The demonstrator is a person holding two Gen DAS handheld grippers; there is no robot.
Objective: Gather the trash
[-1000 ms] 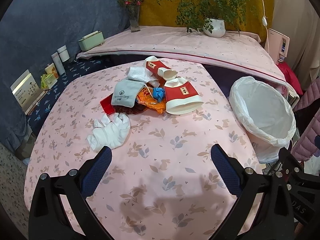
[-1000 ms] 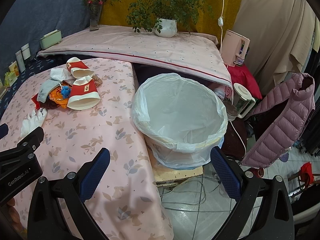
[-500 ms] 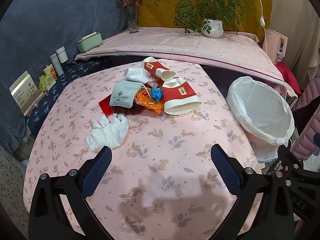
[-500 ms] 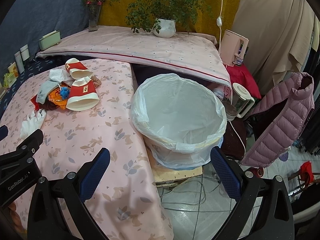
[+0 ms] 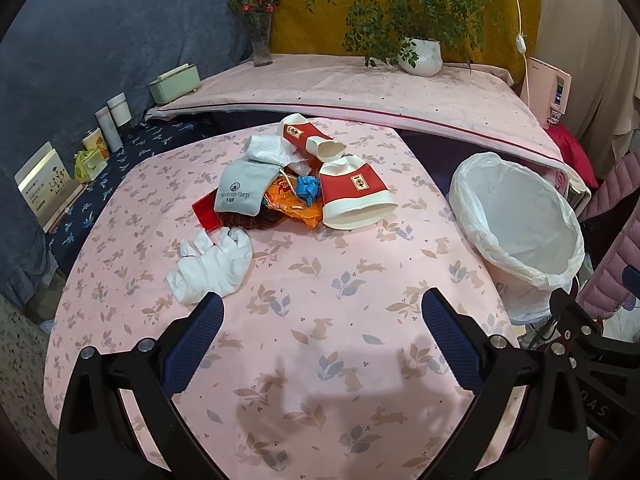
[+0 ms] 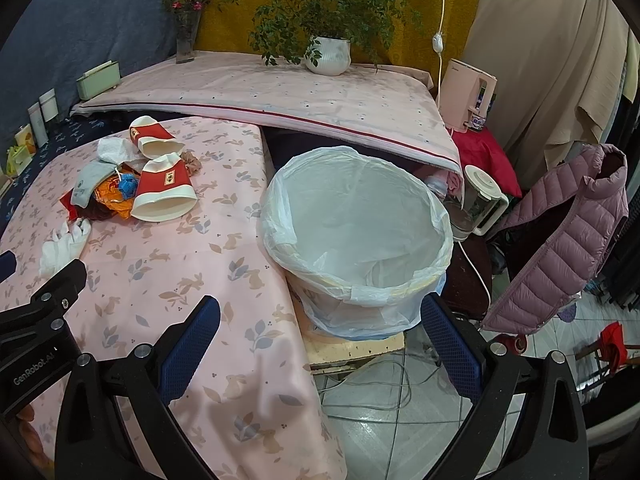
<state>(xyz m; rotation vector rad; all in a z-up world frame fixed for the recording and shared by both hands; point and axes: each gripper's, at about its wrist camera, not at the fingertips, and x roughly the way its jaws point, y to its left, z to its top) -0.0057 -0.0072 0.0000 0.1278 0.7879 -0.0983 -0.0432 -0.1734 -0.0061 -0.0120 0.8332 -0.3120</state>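
A trash pile lies on the pink table [image 5: 320, 360]: two red-and-white paper cups [image 5: 354, 196], [image 5: 310, 140], a grey pouch [image 5: 240, 194], orange wrapper [image 5: 298, 208], blue scrap [image 5: 307, 188], white tissue [image 5: 264, 148]. White gloves [image 5: 212, 266] lie nearer. My left gripper [image 5: 322, 326] is open and empty, near the table's front. A bin with a white liner [image 6: 356, 232] stands right of the table. My right gripper [image 6: 318, 334] is open and empty, in front of the bin. The pile also shows in the right wrist view [image 6: 160, 192].
A raised shelf behind holds a potted plant [image 5: 420, 56], a flower vase [image 5: 260, 44] and a green box [image 5: 174, 84]. Bottles and boxes [image 5: 108, 120] line the left. A pink appliance [image 6: 466, 96], blender [image 6: 480, 200], jacket [image 6: 568, 232] and floor cables [image 6: 372, 384] are at right.
Both grippers have drifted slightly; the views shift a little, with the pile and bin sliding slightly left. Nothing was taken hold of or moved on the table.
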